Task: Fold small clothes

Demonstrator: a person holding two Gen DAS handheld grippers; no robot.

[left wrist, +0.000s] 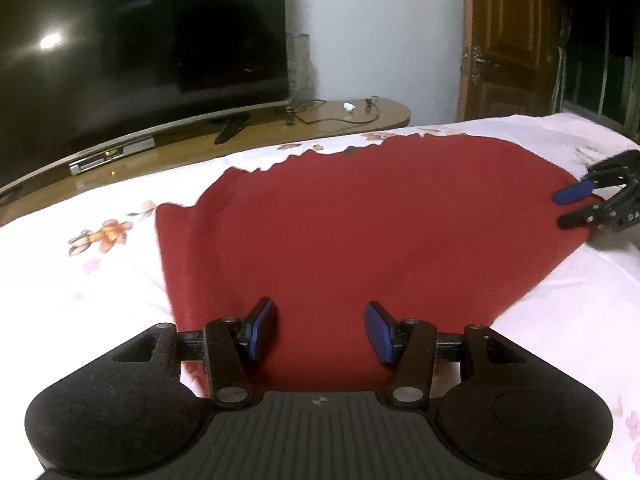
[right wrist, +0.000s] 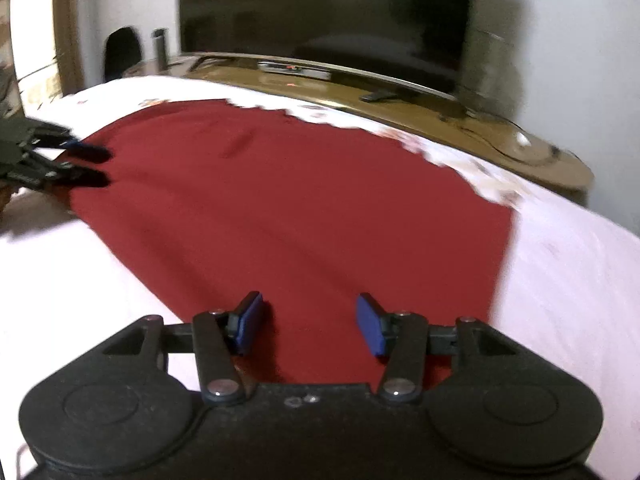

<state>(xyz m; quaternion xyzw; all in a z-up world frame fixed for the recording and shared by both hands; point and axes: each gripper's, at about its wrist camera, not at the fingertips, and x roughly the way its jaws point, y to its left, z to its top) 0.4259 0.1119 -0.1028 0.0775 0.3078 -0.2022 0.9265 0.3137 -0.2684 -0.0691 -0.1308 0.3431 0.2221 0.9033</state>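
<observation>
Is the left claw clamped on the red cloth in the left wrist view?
No. The left claw stands open above the red cloth, its blue pads apart with bare fabric showing between them.

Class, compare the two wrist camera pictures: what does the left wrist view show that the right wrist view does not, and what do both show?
Only the left wrist view shows the wooden door and the cable on the TV stand. Only the right wrist view shows a dark chair at the far left. Both show the red garment lying on the flowered bedsheet, the television, and the left gripper and right gripper, both open.
</observation>
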